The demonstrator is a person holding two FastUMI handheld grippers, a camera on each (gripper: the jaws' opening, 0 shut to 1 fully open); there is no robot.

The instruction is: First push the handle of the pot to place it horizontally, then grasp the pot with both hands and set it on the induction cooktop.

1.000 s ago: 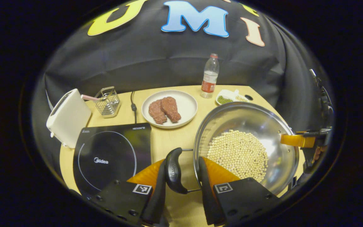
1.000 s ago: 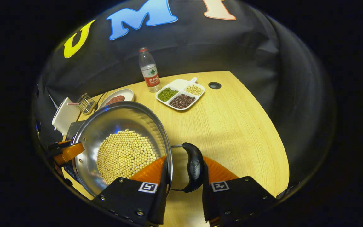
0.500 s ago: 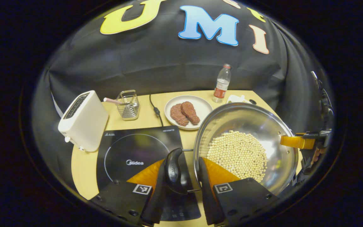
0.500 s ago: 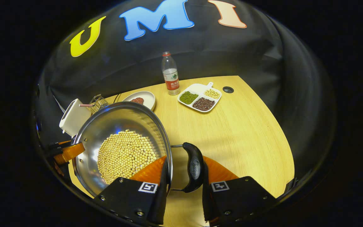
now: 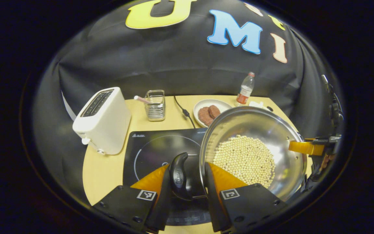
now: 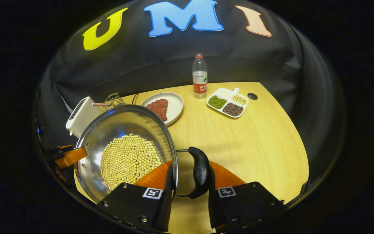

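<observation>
Pot: I saw one steel pot point(image 5: 271, 130), with a single heap of pale round beans point(image 5: 243, 159) in its bottom, held up between my two grippers. In the left gripper view it overlapped the right edge of the induction cooktop point(image 5: 154, 146); whether it touched the glass I could not tell.
Handles: I counted two black loop handles, one on each side of the pot: the left handle point(image 5: 178, 175) and the right handle point(image 6: 200, 172).
Left gripper: the left gripper point(image 5: 187, 191) was clamped, one finger outside the left handle and the other against the pot wall.
Right gripper: the right gripper point(image 6: 190, 195) was clamped the same way on the right handle and the pot rim.
Cooktop: I saw one black cooktop with one ring marked on it, lying flat on the wooden table point(image 6: 255, 146).
Toaster: one white toaster point(image 5: 102, 120) stood just left of the cooktop.
Wire basket: one basket point(image 5: 155, 104) stood behind the cooktop, with one pink-tipped stick in it.
Plate: one white plate point(image 6: 174, 104) stood behind the pot with two reddish meat pieces point(image 5: 208, 113).
Bottle: one clear bottle point(image 6: 199, 76) with a red cap stood upright behind the plate.
Divided dish: one white dish point(image 6: 227, 102) beside the bottle had three compartments holding green, dark and pale beans.
</observation>
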